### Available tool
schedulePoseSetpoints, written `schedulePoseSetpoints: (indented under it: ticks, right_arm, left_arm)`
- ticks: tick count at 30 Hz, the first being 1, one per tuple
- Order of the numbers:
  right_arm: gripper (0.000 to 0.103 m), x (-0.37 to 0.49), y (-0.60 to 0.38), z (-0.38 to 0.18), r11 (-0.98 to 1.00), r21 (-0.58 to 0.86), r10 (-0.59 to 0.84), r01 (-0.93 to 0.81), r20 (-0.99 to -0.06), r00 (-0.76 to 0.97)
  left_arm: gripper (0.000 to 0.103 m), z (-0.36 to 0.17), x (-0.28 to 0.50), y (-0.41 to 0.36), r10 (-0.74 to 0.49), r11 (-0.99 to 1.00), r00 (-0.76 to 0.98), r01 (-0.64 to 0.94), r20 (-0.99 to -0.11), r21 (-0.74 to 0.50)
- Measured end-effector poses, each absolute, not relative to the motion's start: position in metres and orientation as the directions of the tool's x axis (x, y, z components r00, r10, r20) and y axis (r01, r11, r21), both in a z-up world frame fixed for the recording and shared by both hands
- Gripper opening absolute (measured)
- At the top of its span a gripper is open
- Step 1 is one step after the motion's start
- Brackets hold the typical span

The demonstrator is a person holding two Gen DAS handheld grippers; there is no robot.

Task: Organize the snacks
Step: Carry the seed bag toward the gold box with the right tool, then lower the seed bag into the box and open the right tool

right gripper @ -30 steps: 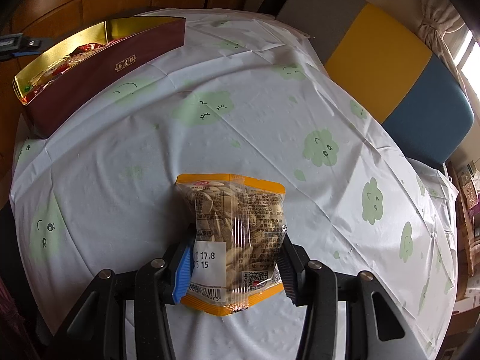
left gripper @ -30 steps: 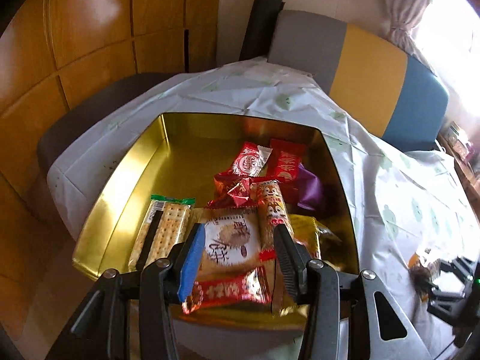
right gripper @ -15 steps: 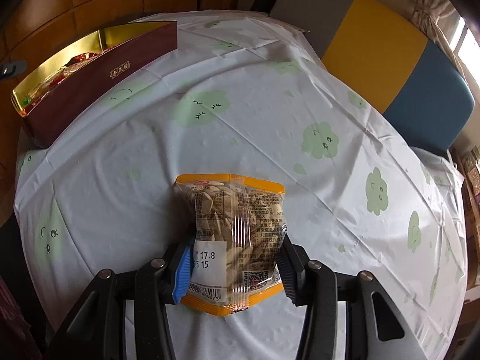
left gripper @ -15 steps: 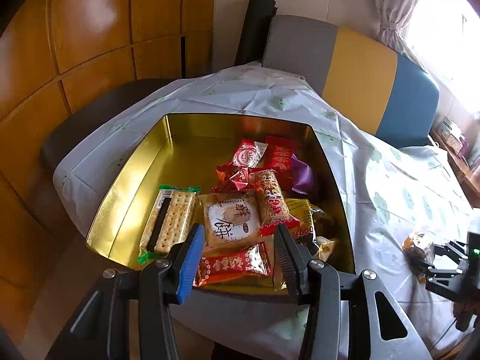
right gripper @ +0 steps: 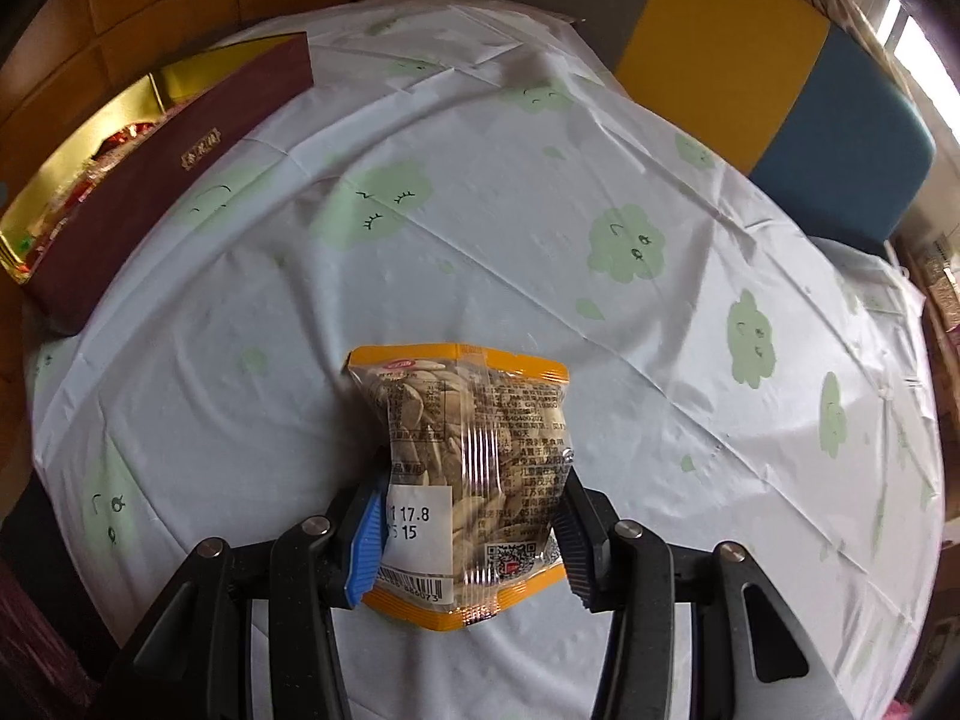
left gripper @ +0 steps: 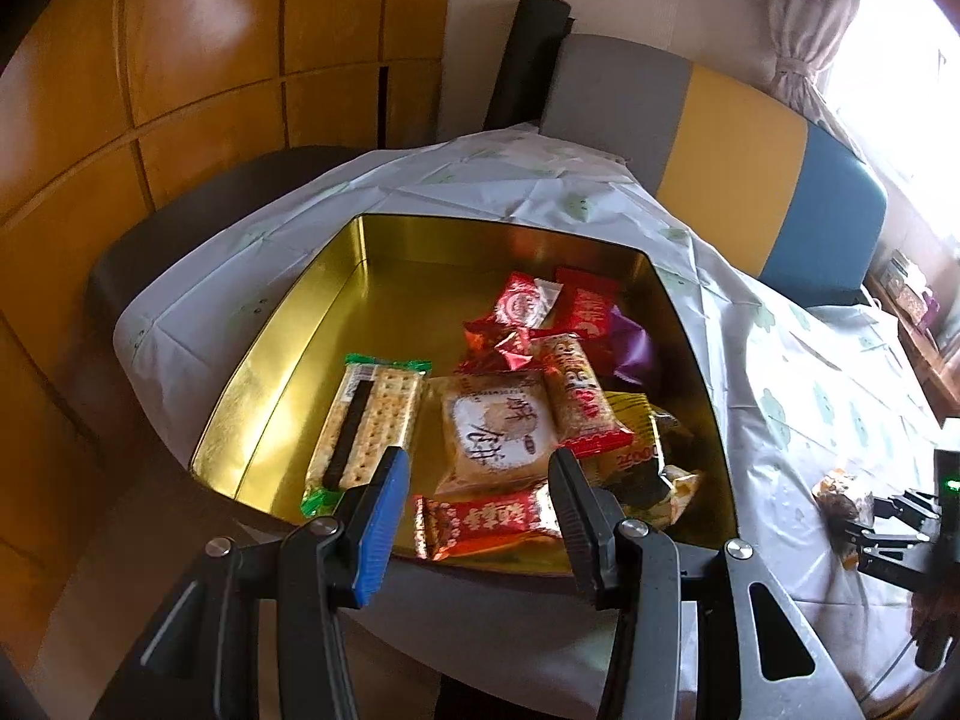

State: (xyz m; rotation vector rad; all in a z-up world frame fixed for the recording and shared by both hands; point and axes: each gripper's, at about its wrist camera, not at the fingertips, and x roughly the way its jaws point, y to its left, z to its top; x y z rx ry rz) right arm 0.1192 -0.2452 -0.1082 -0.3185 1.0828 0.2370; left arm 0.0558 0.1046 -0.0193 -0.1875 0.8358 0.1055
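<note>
Domestic dining area: round table under cloud-print tablecloth (right gripper: 480, 228), colour-block upholstered chair (left gripper: 750, 180), wooden wall panels (left gripper: 210, 60), curtained window (left gripper: 804, 30), gold snack box (left gripper: 300, 330).

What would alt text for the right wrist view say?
The right gripper clamps a clear, orange-edged packet of seeds above a tablecloth printed with green clouds. A gold-lined box holding snacks sits at the far left.

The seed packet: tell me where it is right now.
In the right wrist view the seed packet sits low and central, clamped in the right gripper over the tablecloth, well right of the gold box.
</note>
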Motion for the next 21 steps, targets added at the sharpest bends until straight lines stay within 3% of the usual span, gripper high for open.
schedulePoseSetpoints:
  ticks: [7,11,21]
  right_arm:
    - [0.047,0.123,-0.223,-0.097,0.943,-0.195,-0.054,-0.269,-0.888,0.456]
    - [0.047,0.117,-0.203,-0.067,0.953,-0.081,0.078,-0.291,-0.865,0.496]
    - [0.047,0.114,-0.061,-0.005,0.802,0.02,0.395,-0.597,-0.767,0.506]
  left_arm:
    - [0.049,-0.017,0.05,0.13,0.05,0.966,0.682,-0.22,-0.73,-0.138]
    - [0.049,-0.018,0.046,0.145,0.075,0.956,0.679,-0.257,-0.731,-0.14]
    - [0.049,-0.02,0.042,0.162,0.089,0.941,0.676,-0.297,-0.731,-0.16]
